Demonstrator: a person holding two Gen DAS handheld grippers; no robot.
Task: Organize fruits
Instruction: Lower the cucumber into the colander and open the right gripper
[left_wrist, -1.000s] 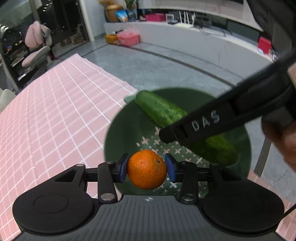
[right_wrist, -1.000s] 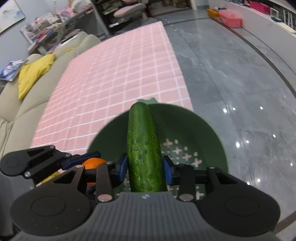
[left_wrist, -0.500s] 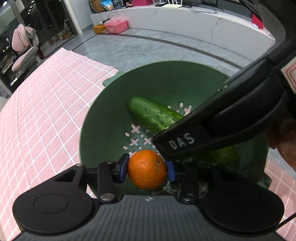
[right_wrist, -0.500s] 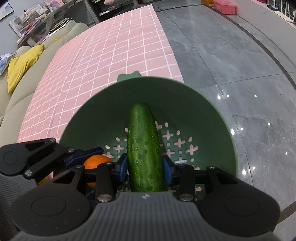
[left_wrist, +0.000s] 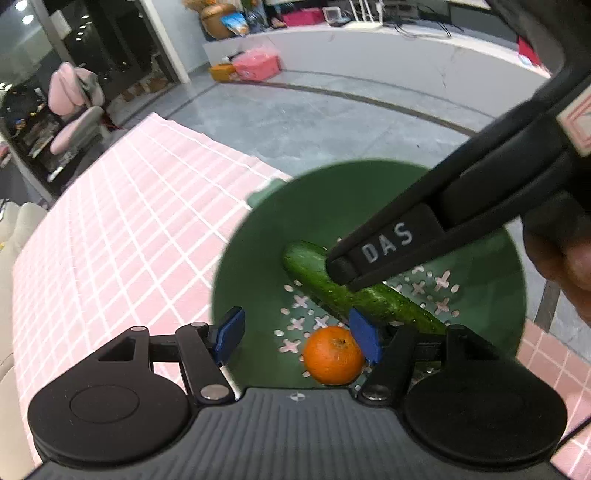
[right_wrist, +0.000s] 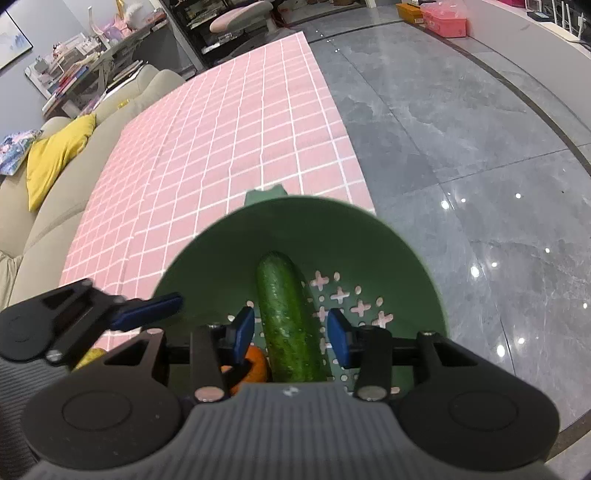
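Left gripper (left_wrist: 299, 334), left wrist view: blue pads spread wide, gripping nothing. Orange (left_wrist: 333, 355) lies loose on the floor of the green colander bowl (left_wrist: 266, 236), nearer the right pad and just beside it; contact unclear. Cucumber (left_wrist: 364, 291) lies diagonally in the bowl, far-left to near-right, just behind the orange. A black finger of the other tool, marked "DAS", crosses in from the right over the cucumber's far end. Bowl floor has cross-shaped and round holes. Bowl sits at the right edge of a pink grid cloth (left_wrist: 122, 236); grey floor beyond.

Right gripper (right_wrist: 291, 334), right wrist view: blue pads parted, with a clear gap on each side of the cucumber (right_wrist: 286, 317), which lies lengthwise between them on the bowl floor, pointing away. Nothing gripped. Orange (right_wrist: 255, 367) shows partly, near-left of the cucumber, behind the left pad. Left gripper (right_wrist: 147, 306) enters from the left, one blue pad over the bowl's (right_wrist: 369, 236) near-left rim. Pink grid cloth (right_wrist: 229, 140) stretches far-left; beige sofa (right_wrist: 48, 206) with yellow cushion (right_wrist: 55, 155) along its left side.
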